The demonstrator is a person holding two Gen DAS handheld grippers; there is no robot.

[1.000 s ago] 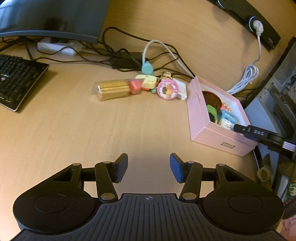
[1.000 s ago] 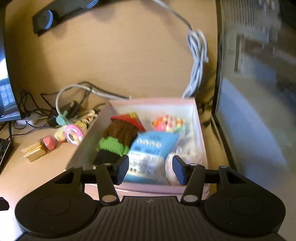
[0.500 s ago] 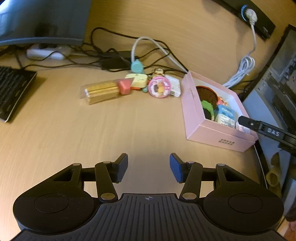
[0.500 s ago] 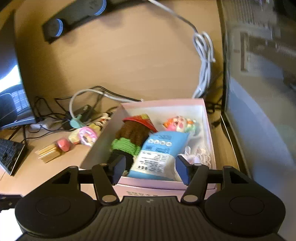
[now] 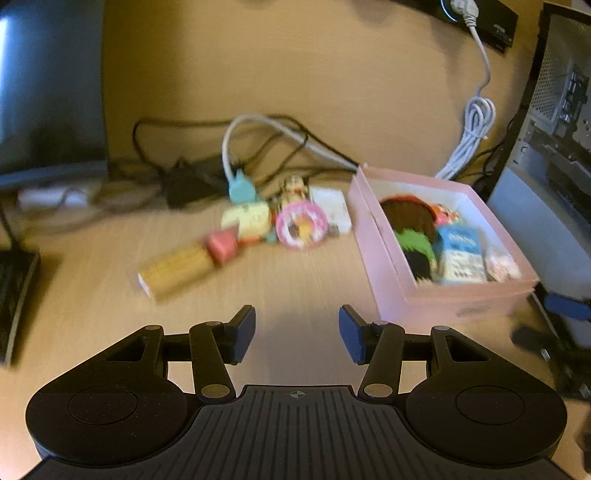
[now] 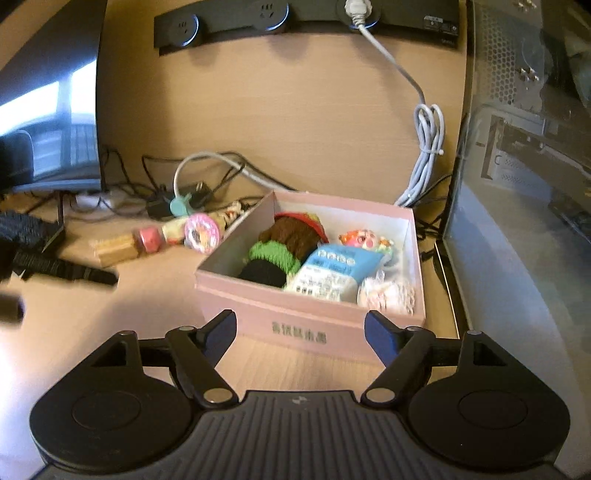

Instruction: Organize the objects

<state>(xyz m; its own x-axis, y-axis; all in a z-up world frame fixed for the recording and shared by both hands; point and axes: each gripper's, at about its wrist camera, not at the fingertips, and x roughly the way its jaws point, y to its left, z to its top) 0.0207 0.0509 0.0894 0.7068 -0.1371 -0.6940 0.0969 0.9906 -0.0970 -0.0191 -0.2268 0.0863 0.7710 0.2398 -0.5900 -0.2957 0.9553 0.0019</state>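
- One wooden worktop (image 5: 303, 280) carries everything, with one dark monitor (image 5: 48, 85) at far left and one computer case (image 6: 524, 155) along the right edge.
- One black power strip (image 6: 306, 18) is fixed to the far wall. The right wrist view shows three round sockets on it, one with a white plug in; the left wrist view catches only its right end.
- One pink box (image 6: 310, 325) sits open on the right side of the worktop, just beside the computer case. It holds five things that can be told apart: one brown, green and black knitted toy (image 6: 280, 247), one blue and white packet (image 6: 328, 273), one orange and pink figure (image 6: 364, 240), one pale lacy item (image 6: 388, 293), the last two clear only in the right wrist view, and a red-edged piece at the far end of the toy.
- One row of loose objects lies left of the box: one wooden-coloured block (image 5: 177, 271), one pink-red piece (image 5: 221, 245), one yellow piece (image 5: 249, 219), one round pink disc (image 5: 301, 227), one teal clip (image 5: 242, 188) and one white card (image 5: 330, 210). All are blurred in the left wrist view; the card is hidden in the right one.
- One keyboard (image 5: 14, 291) lies at the left edge.
- One coiled white cable (image 6: 424, 162) hangs behind the box.
- Left claw (image 5: 297, 334): jaws apart, holding nothing, over bare worktop near the row.
- Right claw (image 6: 301, 334): jaws wide apart, empty, just in front of the box's near wall.
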